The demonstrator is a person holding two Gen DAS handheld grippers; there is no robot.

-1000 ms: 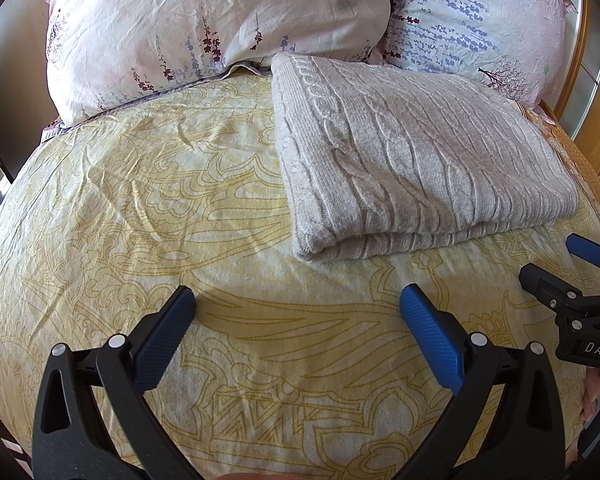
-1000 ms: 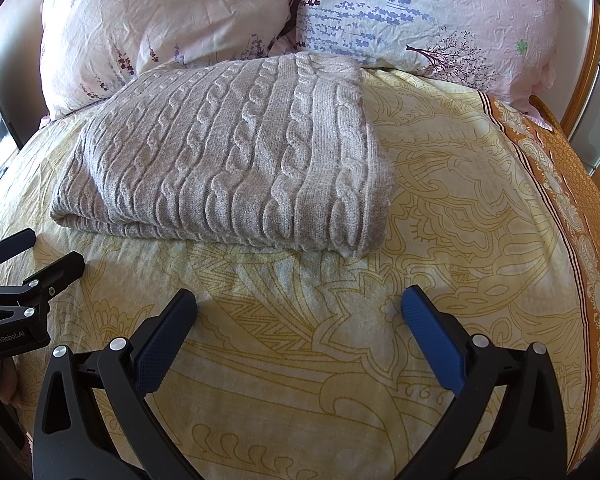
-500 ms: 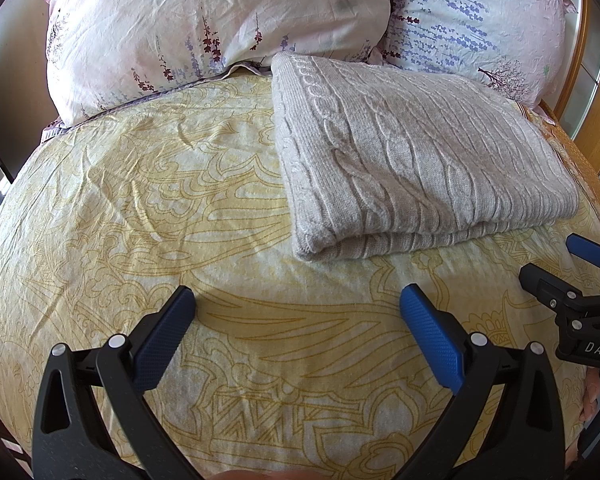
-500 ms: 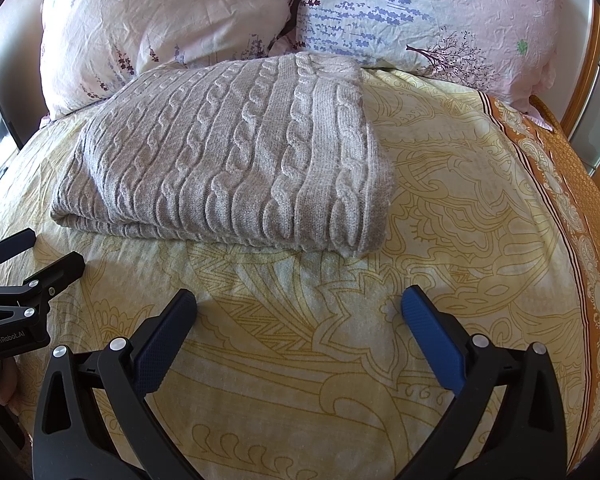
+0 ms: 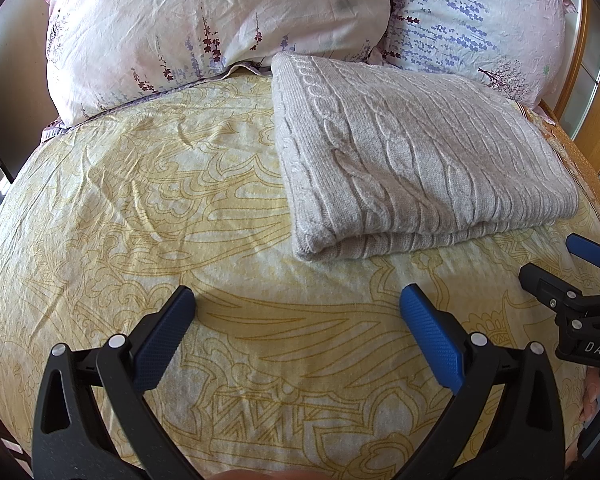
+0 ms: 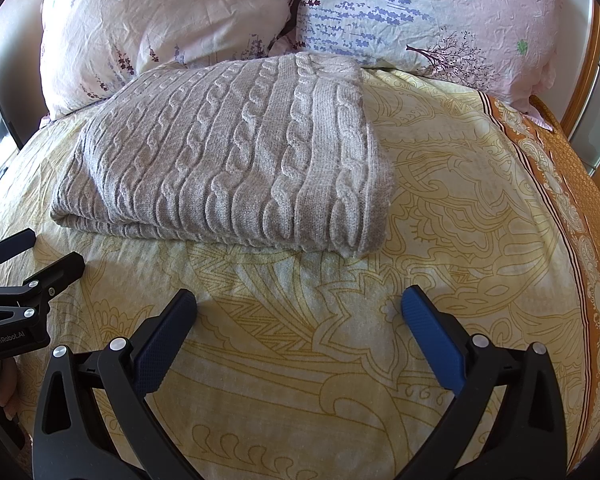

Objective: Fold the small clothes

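A grey cable-knit sweater (image 5: 412, 160) lies folded into a thick rectangle on the yellow patterned bedspread (image 5: 148, 208), its far edge near the pillows. It also shows in the right wrist view (image 6: 236, 160). My left gripper (image 5: 296, 316) is open and empty, hovering over the bedspread a little in front of the sweater's near left corner. My right gripper (image 6: 298, 316) is open and empty, in front of the sweater's near right corner. Each gripper shows at the edge of the other's view: the right gripper (image 5: 556, 268) and the left gripper (image 6: 32, 256).
Two floral pillows (image 5: 212, 24) (image 5: 480, 16) lean at the head of the bed. A wooden bed frame (image 6: 596, 80) runs along the right side. An orange border (image 6: 580, 200) edges the bedspread on the right.
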